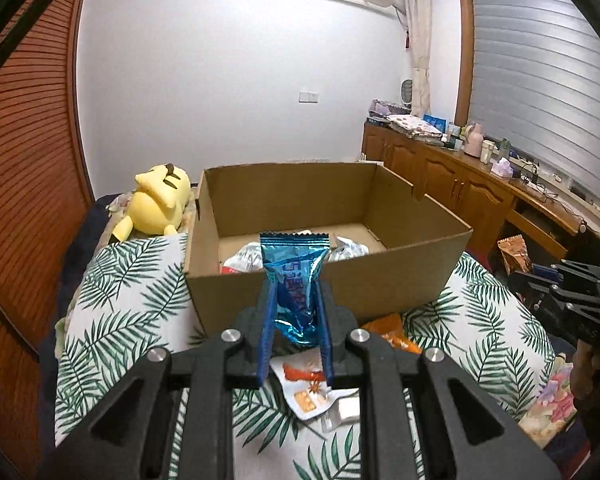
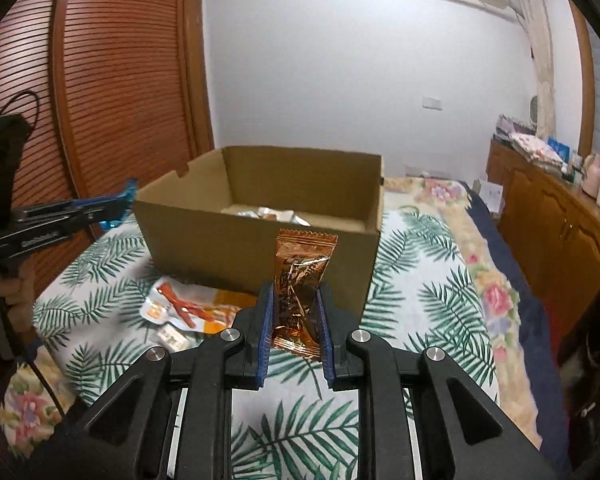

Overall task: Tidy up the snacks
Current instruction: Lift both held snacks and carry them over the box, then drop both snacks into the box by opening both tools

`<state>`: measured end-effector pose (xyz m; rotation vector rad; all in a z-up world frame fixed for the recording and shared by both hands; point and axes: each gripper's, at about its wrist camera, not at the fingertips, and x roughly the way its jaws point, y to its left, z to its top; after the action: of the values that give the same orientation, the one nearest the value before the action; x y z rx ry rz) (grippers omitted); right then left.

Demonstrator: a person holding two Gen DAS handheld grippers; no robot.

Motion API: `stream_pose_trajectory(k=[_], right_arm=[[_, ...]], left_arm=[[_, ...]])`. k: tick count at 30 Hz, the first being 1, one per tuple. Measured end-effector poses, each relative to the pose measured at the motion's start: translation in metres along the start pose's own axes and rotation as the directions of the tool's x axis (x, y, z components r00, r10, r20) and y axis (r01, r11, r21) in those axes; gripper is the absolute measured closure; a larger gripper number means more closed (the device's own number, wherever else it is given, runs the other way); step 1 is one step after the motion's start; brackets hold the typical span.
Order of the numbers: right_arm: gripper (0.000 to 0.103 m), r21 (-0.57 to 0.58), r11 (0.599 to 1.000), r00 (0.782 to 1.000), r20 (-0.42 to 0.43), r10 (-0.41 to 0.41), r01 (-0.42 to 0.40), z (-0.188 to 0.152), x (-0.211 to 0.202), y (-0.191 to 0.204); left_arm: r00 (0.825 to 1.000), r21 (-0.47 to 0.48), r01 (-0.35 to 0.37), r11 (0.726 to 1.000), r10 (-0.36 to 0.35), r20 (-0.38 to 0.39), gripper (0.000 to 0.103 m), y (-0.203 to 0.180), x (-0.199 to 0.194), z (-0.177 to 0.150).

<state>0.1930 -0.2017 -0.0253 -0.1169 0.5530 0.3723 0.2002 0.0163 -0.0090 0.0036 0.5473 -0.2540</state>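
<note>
Crinkling between the blue ribbed pads, a shiny blue foil packet [image 1: 294, 280] with a zigzag top edge stands upright in the left gripper [image 1: 294, 292], whose jaws are clamped on its lower half. The right gripper [image 2: 294, 300] pinches a copper-brown foil packet [image 2: 302, 276] the same way, creased and glossy. Just ahead of both tools sits an open, matte cardboard box [image 1: 340, 284], rectangular, with silvery wrappers [image 1: 246, 258] on its floor. Below the fingers, near the box's front wall, a flat white pouch printed with orange sticks [image 2: 184, 306] lies on the leaf-patterned cloth [image 2: 424, 280]. Beyond the box's far left corner rests a plush yellow toy [image 1: 158, 204].
</note>
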Motion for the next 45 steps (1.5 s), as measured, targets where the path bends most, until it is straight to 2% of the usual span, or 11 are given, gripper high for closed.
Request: stream_pose_trajectory(k=[11,24,36,45], right_arm=[[0.085,-0.023,0.999,0.999,0.033,0.026,-0.025,0.025,0.01,0.006],[0.085,-0.032,0.997,0.998,0.021,0.065,-0.064,0.058,0.066,0.003],[0.084,-0.016,0.996,0.996,-0.031,0.086,-0.087,0.068,0.118,0.002],[0.084,-0.002,0.996,0.995,-0.051,0.091,-0.091,0.069,0.134,0.002]], left_arm=[[1.0,0.012,0.007,1.0,-0.008,0.023,0.086,0.001,0.028,0.024],[0.999,0.006,0.04,0.999,-0.04,0.007,0.086,0.017,0.085,0.048],[0.997,-0.002,0.068,0.998,-0.068,-0.039,0.086,0.022,0.122,0.045],[0.996,0.002,0.074,0.997,-0.074,-0.055,0.085,0.023,0.131,0.041]])
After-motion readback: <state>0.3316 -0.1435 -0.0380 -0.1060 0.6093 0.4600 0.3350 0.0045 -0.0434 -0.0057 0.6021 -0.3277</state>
